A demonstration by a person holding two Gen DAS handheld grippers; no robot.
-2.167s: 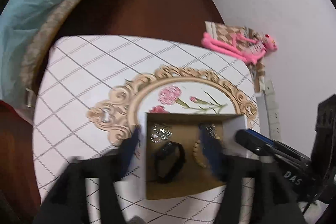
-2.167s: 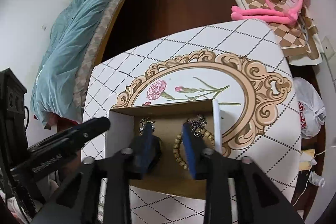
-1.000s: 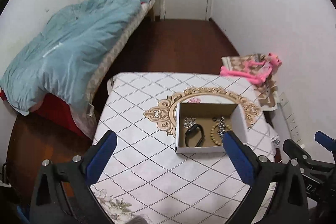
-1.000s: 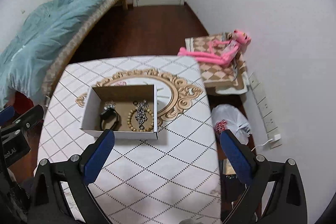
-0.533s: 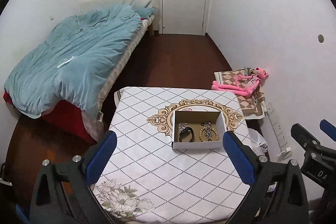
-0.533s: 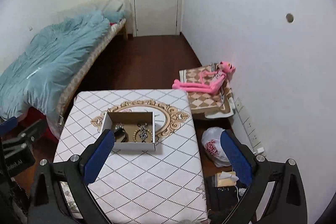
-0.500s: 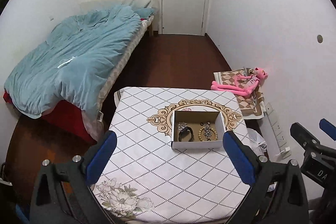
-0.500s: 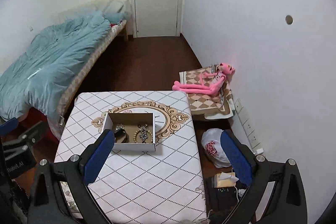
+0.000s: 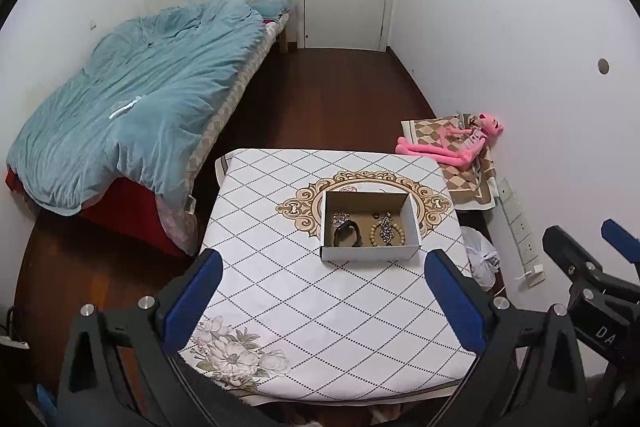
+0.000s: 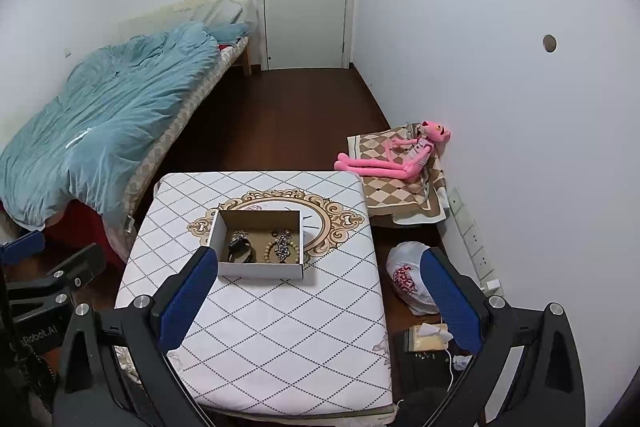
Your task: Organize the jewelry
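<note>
An open cardboard box [image 9: 370, 253] stands on the table [image 9: 304, 307], on its gold ornament print. Inside lie a black band [image 9: 347, 234], a wooden bead bracelet [image 9: 386, 235] and silver pieces [image 9: 341, 217]. The box also shows in the right wrist view [image 10: 260, 270]. My left gripper [image 9: 326, 301] is open and empty, high above the table's near edge, well back from the box. My right gripper [image 10: 320, 297] is open and empty, equally high and back.
A bed with a blue duvet [image 9: 132, 107] stands left of the table. A pink plush toy [image 10: 396, 155] lies on a checked mat by the right wall. A white plastic bag [image 10: 410, 281] and a tissue box [image 10: 428, 335] sit on the floor at the right.
Both grippers have pulled up and far back from the box and opened wide. In the last half second they barely moved.
</note>
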